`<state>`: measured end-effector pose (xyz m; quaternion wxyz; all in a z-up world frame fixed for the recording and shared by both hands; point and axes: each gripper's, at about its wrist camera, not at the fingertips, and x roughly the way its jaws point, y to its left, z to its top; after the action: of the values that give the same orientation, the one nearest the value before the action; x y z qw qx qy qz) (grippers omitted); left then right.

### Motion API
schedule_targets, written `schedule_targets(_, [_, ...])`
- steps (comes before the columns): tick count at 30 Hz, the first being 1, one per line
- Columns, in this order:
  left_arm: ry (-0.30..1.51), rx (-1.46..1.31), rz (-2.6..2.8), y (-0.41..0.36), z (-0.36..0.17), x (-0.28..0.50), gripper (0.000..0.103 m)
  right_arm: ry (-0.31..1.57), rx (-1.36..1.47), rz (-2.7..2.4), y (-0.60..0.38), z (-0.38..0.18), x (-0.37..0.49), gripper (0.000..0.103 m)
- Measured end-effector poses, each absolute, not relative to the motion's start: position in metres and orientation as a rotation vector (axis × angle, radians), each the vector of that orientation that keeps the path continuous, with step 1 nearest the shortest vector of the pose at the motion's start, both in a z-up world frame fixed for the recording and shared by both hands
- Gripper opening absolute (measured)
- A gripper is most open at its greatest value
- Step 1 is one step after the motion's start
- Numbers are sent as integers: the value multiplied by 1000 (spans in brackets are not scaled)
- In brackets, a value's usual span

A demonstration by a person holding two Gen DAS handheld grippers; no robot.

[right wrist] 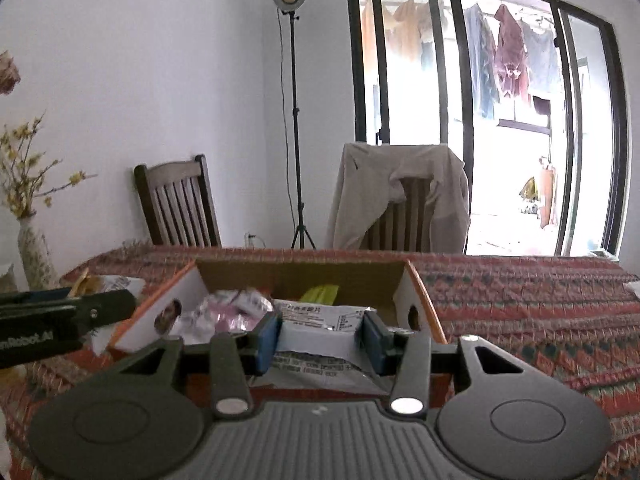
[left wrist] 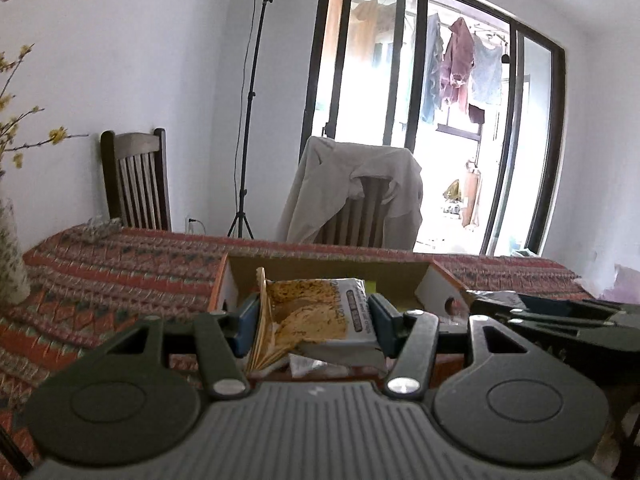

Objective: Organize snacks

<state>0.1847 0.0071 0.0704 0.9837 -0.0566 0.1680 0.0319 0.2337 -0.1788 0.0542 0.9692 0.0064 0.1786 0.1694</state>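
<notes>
On the left, my left gripper (left wrist: 313, 322) fingers are clamping one cracker packet (left wrist: 316, 312) above the cardboard box (left wrist: 436, 286) on the bench (left wrist: 120, 264); on the right, my right gripper (right wrist: 320, 338) fingers are clamping one white packet (right wrist: 320, 320) over it. I am judging this the loading step: two packets, one box, each needing lowering inside and releasing.

Left gripper (left wrist: 313, 326) and right gripper (right wrist: 319, 338) each clamp something.
</notes>
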Motion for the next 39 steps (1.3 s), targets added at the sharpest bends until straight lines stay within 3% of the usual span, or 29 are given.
schedule_targets(9, [316, -211, 154, 9, 69, 248, 58, 319, 61, 283, -176, 52, 290, 45])
schedule_targets(19, [333, -201, 220, 24, 37, 273, 58, 339, 48, 299, -180, 14, 310, 45])
schedule_targets(21, [330, -186, 229, 23, 34, 272, 63, 350, 27, 297, -178, 9, 310, 49])
schedule_targets(23, [329, -188, 236, 25, 31, 271, 69, 366, 27, 292, -176, 5, 310, 69])
schedule_targets(24, [325, -196, 236, 28, 29, 270, 77, 371, 36, 292, -178, 4, 310, 76])
schedule_targets(25, [320, -206, 232, 30, 29, 268, 84, 377, 60, 292, -181, 3, 311, 91])
schedule_targets(26, [318, -219, 235, 33, 29, 267, 103, 377, 77, 298, -183, 2, 311, 103])
schedule_targets(39, [314, -206, 211, 25, 65, 235, 103, 384, 60, 213, -193, 25, 286, 103])
